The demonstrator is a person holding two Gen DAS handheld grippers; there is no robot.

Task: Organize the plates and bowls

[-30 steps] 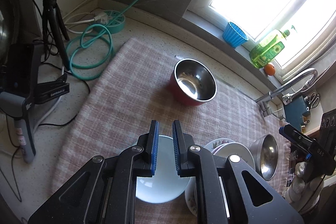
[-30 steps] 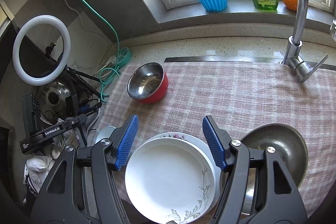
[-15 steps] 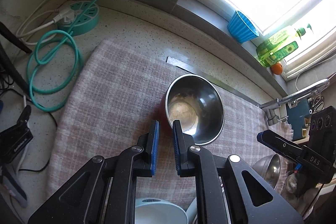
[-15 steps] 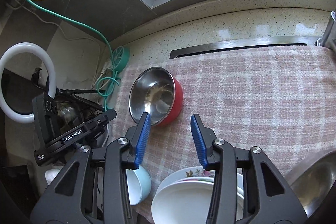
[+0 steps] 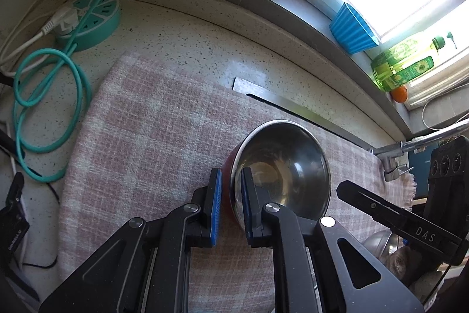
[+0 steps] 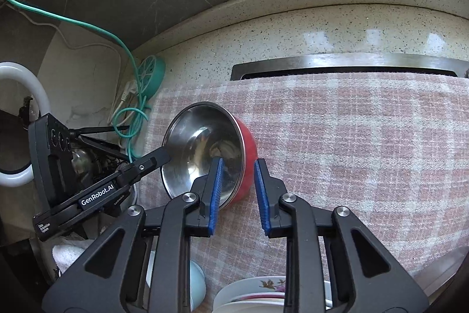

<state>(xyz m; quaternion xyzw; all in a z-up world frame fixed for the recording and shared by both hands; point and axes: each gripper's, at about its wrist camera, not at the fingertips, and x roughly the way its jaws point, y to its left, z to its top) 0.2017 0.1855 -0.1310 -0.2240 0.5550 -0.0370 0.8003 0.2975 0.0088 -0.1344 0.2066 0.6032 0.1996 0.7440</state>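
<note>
A red bowl with a steel lining (image 5: pixel 287 166) (image 6: pixel 202 143) sits on the pink checked cloth (image 5: pixel 146 122). My left gripper (image 5: pixel 231 175) is at the bowl's left rim with its jaws shut. The rim shows in the thin slit between the pads, and I cannot tell whether they pinch it. My right gripper (image 6: pixel 237 163) straddles the bowl's right wall, one finger inside and one outside. Its jaws are closing, and a strip of cloth still shows between the outer pad and the red wall. A stack of flowered plates (image 6: pixel 252 292) and a pale blue bowl (image 6: pixel 196 283) lie under the right gripper.
A teal power strip (image 5: pixel 91 16) and its coiled cable (image 5: pixel 49 96) lie left of the cloth. A blue cup (image 5: pixel 351 28), soap bottle (image 5: pixel 401 66) and orange (image 5: pixel 399 93) stand on the sill. The faucet (image 5: pixel 425 137) is at right, with a steel bowl (image 5: pixel 378 242) below it.
Both grippers have moved forward and down from over the plates to the red bowl. The right jaws have narrowed a lot. The left jaws stayed shut.
</note>
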